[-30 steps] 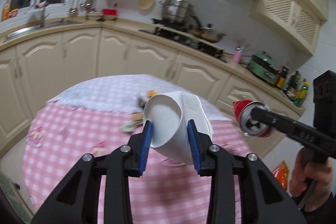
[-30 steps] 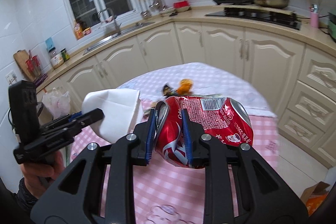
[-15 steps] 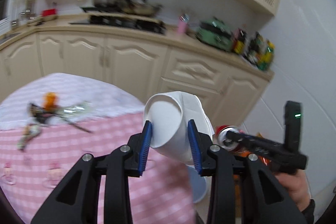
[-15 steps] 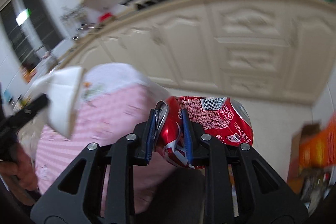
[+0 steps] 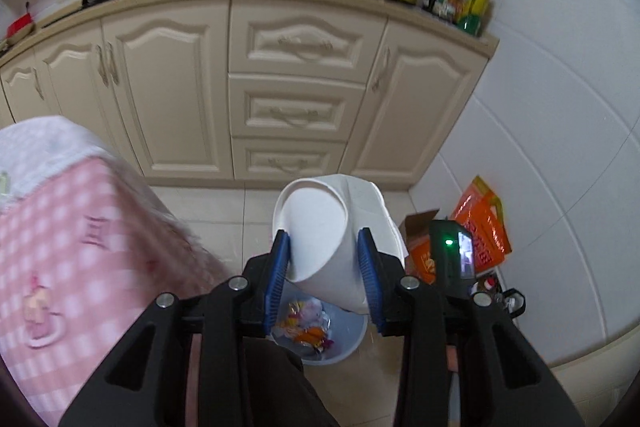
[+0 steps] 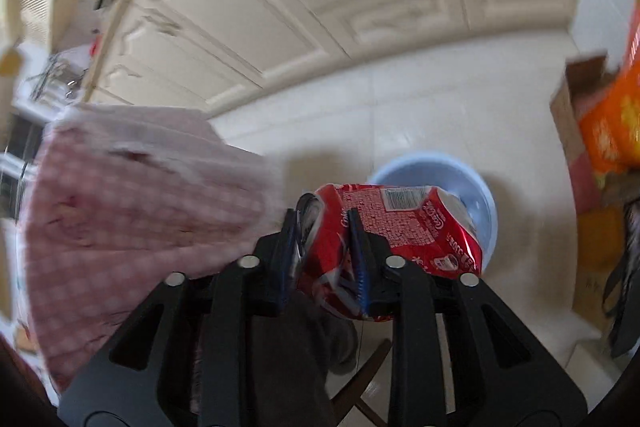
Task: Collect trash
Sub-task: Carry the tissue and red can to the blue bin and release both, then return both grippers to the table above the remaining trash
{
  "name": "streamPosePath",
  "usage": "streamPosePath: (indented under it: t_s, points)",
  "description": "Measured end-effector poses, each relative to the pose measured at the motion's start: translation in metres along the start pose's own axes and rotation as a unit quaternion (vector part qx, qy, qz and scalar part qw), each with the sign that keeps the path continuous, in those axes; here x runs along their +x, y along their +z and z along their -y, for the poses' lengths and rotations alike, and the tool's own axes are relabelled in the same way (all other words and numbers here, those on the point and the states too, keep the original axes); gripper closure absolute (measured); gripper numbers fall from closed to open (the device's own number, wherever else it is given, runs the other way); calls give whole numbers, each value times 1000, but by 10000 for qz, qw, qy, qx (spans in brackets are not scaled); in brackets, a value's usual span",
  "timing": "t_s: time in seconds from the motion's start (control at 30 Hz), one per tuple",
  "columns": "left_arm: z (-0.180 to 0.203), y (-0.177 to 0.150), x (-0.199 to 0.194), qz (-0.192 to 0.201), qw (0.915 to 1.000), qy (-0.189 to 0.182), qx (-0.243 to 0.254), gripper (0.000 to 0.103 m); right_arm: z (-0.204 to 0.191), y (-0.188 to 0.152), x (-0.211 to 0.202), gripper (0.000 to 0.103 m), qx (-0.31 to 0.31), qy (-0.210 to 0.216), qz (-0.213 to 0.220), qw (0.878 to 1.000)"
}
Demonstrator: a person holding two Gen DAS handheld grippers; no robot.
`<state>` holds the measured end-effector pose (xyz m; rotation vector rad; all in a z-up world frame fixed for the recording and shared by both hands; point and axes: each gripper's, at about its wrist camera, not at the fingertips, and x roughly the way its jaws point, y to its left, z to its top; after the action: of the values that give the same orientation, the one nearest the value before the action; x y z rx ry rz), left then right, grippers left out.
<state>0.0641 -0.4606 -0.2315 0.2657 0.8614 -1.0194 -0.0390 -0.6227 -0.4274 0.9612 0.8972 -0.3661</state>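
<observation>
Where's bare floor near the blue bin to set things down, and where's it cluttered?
Free: the cream floor tiles between the cream cabinet drawers, the pink checked tablecloth and the round pale-blue plastic bin. Crowded: right of the bin, orange cardboard boxes fill the corner by the white tiled wall.

L gripper [image 5: 323, 267] clamped; R gripper [image 6: 323, 255] jaws just opening, both angled down.

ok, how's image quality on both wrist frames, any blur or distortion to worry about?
Left wrist view: mostly sharp, white cup and drawers crisp, only the pink tablecloth smeared; fisheye bows the counter. Right wrist view: heavy motion blur on the cabinets and tablecloth, red can label still readable, blue bin soft behind it.
</observation>
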Motion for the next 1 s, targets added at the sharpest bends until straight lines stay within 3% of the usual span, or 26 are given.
streamPosePath:
  t_s: [0.13, 0.23, 0.43, 0.6, 0.67, 0.7, 0.73, 0.83, 1.0]
  points:
    - [9, -7, 32, -255, 9996, 74, 67, 69, 37, -4, 7, 15, 487, 0, 76, 9988]
    - [11, -15, 56, -500, 9987, 81, 80, 69, 56, -7, 1, 12, 722, -325, 148, 9968]
    - [20, -36, 112, -1046, 9943, 143, 115, 68, 67, -2, -22, 6, 731, -905, 378, 9925]
    - [19, -46, 147, -1459, 9889, 251, 125, 65, 64, 2, -43, 6, 721, -910, 655, 9911]
    - [17, -47, 157, -1585, 9868, 310, 112, 49, 62, 5, -48, 6, 710, -933, 735, 9904]
    - [14, -47, 158, -1591, 9866, 360, 44, 28, 62, 6, -51, 6, 700, -944, 758, 9902]
    - [11, -47, 157, -1550, 9872, 387, -39, 18, 61, 7, -53, 6, 690, -936, 781, 9901]
    - [9, -45, 150, -1460, 9879, 511, -84, 9, 53, 7, -62, 6, 640, -886, 852, 9904]
    - [9, -39, 125, -1289, 9903, 501, -164, 6, 32, 8, -76, 6, 451, -832, 999, 9905]
